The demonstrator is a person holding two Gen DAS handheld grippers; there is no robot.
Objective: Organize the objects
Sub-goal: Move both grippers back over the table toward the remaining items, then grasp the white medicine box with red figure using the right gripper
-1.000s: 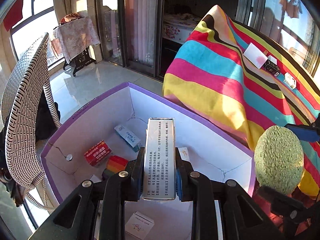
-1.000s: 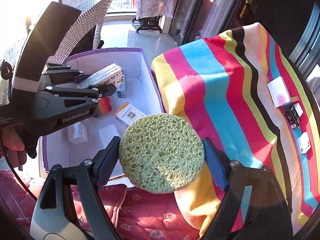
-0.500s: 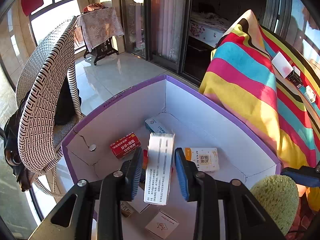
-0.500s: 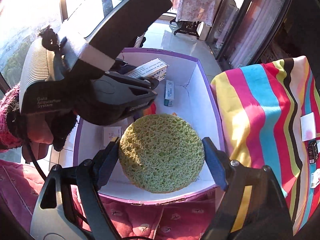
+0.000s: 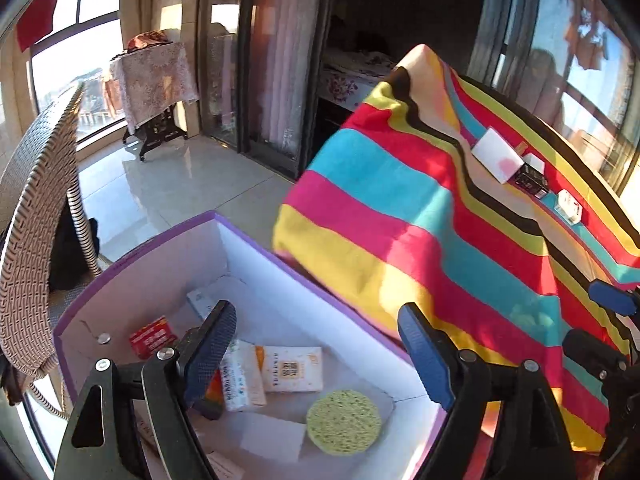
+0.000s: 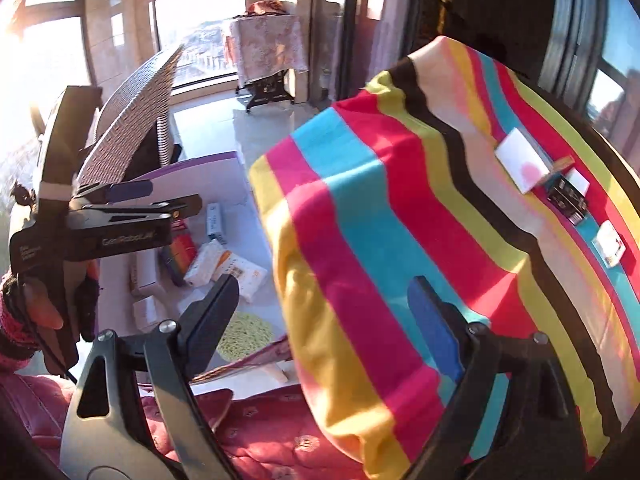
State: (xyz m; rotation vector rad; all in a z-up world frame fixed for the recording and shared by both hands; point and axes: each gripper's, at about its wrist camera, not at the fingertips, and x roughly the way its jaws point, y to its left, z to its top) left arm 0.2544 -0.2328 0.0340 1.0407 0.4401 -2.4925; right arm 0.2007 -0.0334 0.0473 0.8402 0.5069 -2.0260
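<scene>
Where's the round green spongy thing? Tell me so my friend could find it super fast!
Look for the big white box with the purple rim, beside the striped blanket. On its floor, in the near corner closest to the blanket, lies the green sponge. Its neighbours are flat rectangular packets with print on them; the sponge alone is a round, yellow-green disc full of little holes.

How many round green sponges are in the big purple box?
1. The green sponge lies flat on the bottom of the purple box, near a white pack. Part of the box is out of view, so another could be hidden.
</scene>
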